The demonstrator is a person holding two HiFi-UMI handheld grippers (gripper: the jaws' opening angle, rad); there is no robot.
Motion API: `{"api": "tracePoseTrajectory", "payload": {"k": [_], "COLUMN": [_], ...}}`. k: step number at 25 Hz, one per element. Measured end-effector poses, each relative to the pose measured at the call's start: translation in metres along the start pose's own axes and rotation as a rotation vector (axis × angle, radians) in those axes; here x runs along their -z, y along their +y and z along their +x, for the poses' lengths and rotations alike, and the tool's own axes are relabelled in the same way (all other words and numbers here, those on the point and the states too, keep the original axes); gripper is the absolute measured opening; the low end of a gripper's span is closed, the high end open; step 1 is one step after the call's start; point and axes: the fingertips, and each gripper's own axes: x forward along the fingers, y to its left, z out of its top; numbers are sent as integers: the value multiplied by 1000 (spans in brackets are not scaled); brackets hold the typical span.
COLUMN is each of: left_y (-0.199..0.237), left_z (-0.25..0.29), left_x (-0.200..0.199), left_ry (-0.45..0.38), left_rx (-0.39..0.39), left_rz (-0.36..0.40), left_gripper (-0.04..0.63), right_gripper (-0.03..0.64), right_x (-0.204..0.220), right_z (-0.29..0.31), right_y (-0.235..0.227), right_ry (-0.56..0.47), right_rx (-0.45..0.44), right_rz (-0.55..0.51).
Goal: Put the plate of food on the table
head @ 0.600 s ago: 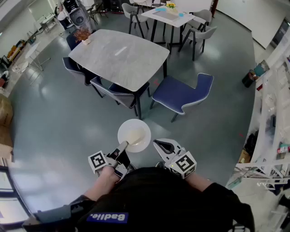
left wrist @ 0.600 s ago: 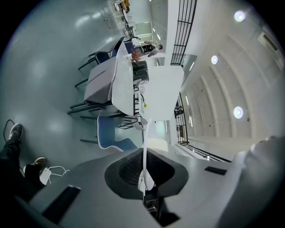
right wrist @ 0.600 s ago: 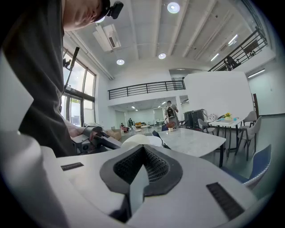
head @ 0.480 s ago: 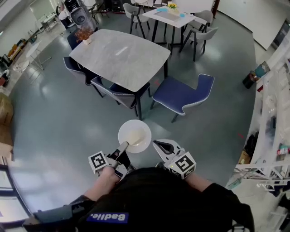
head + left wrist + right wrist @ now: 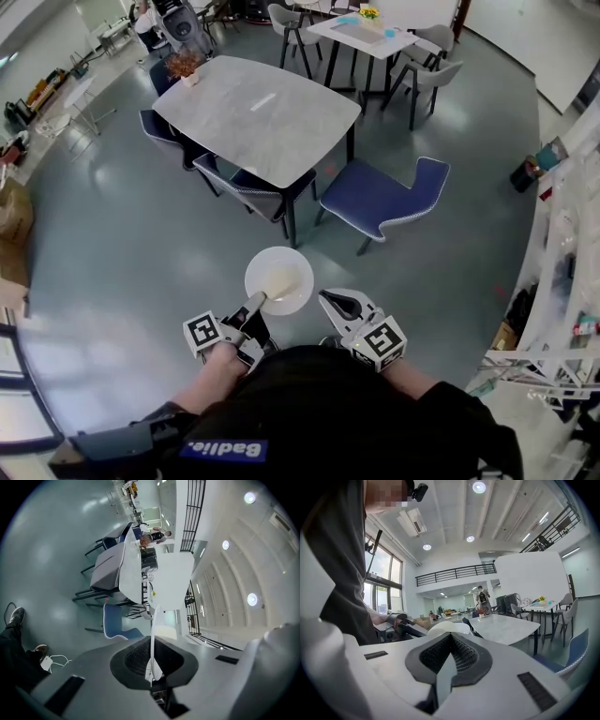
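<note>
- The left gripper (image 5: 255, 302) (image 5: 152, 667) has its jaws clamped on the near rim of the white plate (image 5: 291, 258) (image 5: 153, 630). Seen along the jaws, the plate stands edge-on between the black pads.
- The right gripper (image 5: 330, 300) (image 5: 449, 663) is just beside it, jaws closed together with nothing between them, and not touching the plate.
- The plate is held out level in front of the person, above the grey floor (image 5: 122, 253). A pale heap of food (image 5: 277, 283) sits on it.
- The plate is not on any table: the grey marble-topped table (image 5: 258, 112) stands well apart, ahead of it.
- A blue chair (image 5: 375, 197) is pulled out at the table's near right corner, and another chair (image 5: 246, 192) is tucked under its near edge.
- A small potted plant (image 5: 185, 64) stands at the table's far left corner.
- Beyond it, a smaller white table (image 5: 361, 33) with grey chairs round it carries yellow flowers (image 5: 371, 13).
</note>
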Motion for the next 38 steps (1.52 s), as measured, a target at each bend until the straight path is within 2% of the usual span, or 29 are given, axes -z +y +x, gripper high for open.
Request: {"api": "tracePoseTrajectory", "payload": {"k": [9,15,19,24,31,38], "left_y": [8,11,15,8,4,-6], "left_z": [4,14,28,54,89,115], "left_x": [10,-14,-45,-106,-183,-230], "left_ry": [-78,-79,-60,-23,35,115], "left_rx": [-16,-23,-22,10,37,69], "left_rz": [-12,-1,4,11,22,38], "left_gripper": [18,18,18,18,17,18], "right_gripper": [11,11,11,11,11,11], "right_x": [14,19,13,-1,-19,-40], "right_z": [-11,8,35,84,150,193], "right_y": [-18,-32,-42,-60,-92,-107], "right_ry": [9,11,42,69,79,68], "right_rx": [-42,-46,-33,5,94,160], "right_rz": [-2,-11,-10,-8,19,22]}}
